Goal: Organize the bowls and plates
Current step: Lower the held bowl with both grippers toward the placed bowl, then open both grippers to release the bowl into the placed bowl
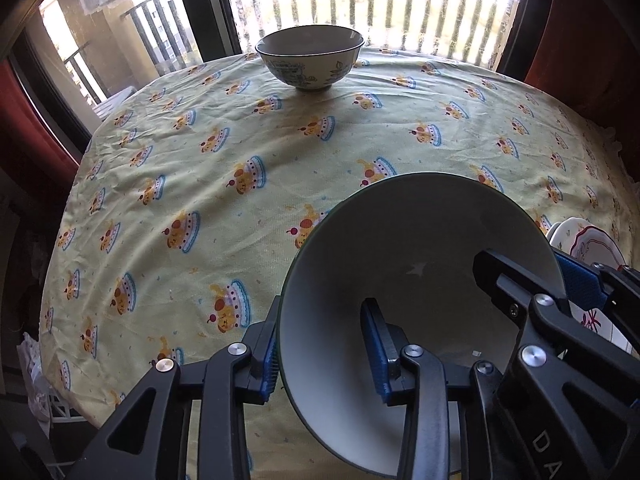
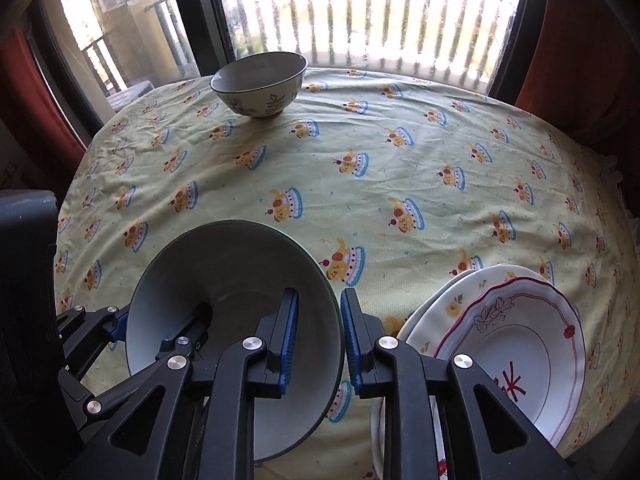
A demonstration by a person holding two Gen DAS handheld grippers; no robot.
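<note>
Near the front edge of the table (image 2: 400,152), which is covered by a yellow cloth (image 1: 240,168) printed with cakes, a plain pale bowl (image 1: 400,264) is held tilted between both grippers, its opening turned up and toward the cameras. From its own camera, the left gripper (image 1: 324,354) comes in low from the near side and straddles the bowl's left wall, one blue-padded finger outside the rim and the other inside, so it is clamped on the bowl. Seen from the right wrist, the right gripper (image 2: 318,344) likewise straddles the bowl's right wall, its left pad inside the bowl and its right pad outside against the wall; it too pinches the bowl (image 2: 236,288). Both tools point forward across the table toward the window (image 2: 360,12). Just to the right of the held bowl lies a stack of plates (image 2: 516,344), the top one white with a red scalloped rim. Well apart, at the far side of the table near the window, a patterned bowl (image 1: 310,58) stands upright on the cloth.
</note>
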